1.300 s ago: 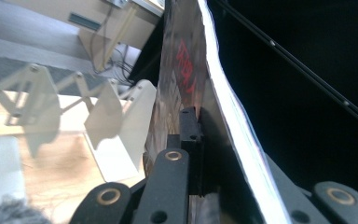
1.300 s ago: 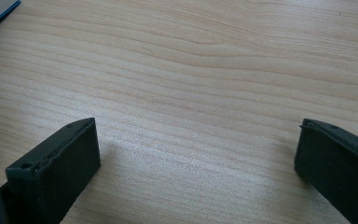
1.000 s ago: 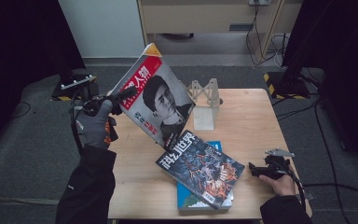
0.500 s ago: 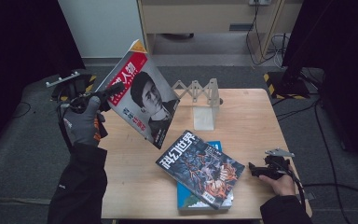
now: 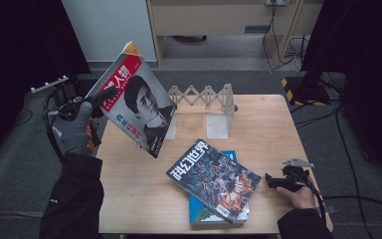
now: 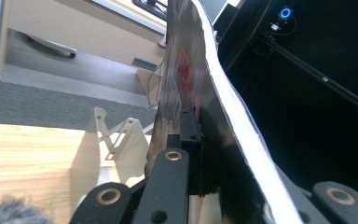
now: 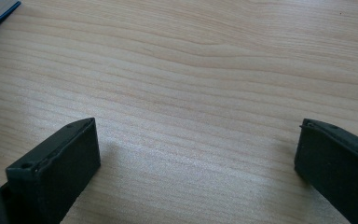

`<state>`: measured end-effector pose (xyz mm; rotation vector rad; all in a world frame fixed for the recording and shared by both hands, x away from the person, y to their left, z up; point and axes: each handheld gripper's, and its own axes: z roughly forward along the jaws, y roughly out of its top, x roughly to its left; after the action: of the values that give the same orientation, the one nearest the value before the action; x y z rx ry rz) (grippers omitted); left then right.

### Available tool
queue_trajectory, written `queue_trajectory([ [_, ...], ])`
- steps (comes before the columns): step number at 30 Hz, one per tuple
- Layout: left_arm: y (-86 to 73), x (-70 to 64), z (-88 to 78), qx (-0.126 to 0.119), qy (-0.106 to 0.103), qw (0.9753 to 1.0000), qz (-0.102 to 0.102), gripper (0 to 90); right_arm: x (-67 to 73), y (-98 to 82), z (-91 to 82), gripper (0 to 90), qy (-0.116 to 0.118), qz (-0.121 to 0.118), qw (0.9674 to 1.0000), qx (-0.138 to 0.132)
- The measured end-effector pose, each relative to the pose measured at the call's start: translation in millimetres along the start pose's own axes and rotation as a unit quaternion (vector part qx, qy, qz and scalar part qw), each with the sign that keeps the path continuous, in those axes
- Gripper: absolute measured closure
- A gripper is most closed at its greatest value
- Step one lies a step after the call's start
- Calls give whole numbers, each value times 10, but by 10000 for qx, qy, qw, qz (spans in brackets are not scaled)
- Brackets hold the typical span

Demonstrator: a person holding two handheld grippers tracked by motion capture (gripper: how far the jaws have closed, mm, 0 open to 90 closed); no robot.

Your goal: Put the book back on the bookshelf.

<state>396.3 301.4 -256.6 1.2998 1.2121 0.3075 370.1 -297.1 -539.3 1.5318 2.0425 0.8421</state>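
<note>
A magazine with a red title block and a person's photo on its cover [image 5: 134, 107] hangs tilted in the air over the table's left side. My left gripper [image 5: 104, 94], in a grey-gloved hand, is shut on its left edge. In the left gripper view the jaws clamp the magazine [image 6: 205, 93] edge-on, and the left gripper [image 6: 193, 128] pinches the cover. My right gripper [image 5: 271, 180] rests near the table's front right. In its own view the right gripper [image 7: 196, 154] stands open over bare wood, nothing between its fingers.
A dark science-fiction magazine [image 5: 214, 178] lies askew on a blue book [image 5: 227, 211] at the front centre. A white accordion-style rack [image 5: 206, 99] stands at the back of the wooden table [image 5: 258, 124]. Cabinets and cables lie beyond on the floor.
My left gripper has carried the magazine leftward and slightly up, away from the rack. The right gripper and the stacked magazine and book have stayed put.
</note>
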Motion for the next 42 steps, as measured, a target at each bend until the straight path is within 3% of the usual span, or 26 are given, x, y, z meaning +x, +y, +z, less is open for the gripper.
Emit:
queue_trajectory([
  [7,39,36,29,-107,269,9995,120,864,2,0,0,4,-1,-1,10000,0],
  [17,-27,124,324,-40,707,9972,239,864,5,0,0,4,0,8,10000,2],
  [27,-90,106,645,120,947,9944,445,864,12,0,4,5,-4,-6,10000,-16],
  [34,-128,113,807,133,1006,9936,502,864,10,2,3,4,4,-18,10000,-2],
  [36,-166,83,880,129,1139,9911,684,863,11,2,4,4,7,-20,10000,-4],
  [42,-227,85,977,189,1318,9877,821,863,10,2,6,4,12,-48,10000,-17],
])
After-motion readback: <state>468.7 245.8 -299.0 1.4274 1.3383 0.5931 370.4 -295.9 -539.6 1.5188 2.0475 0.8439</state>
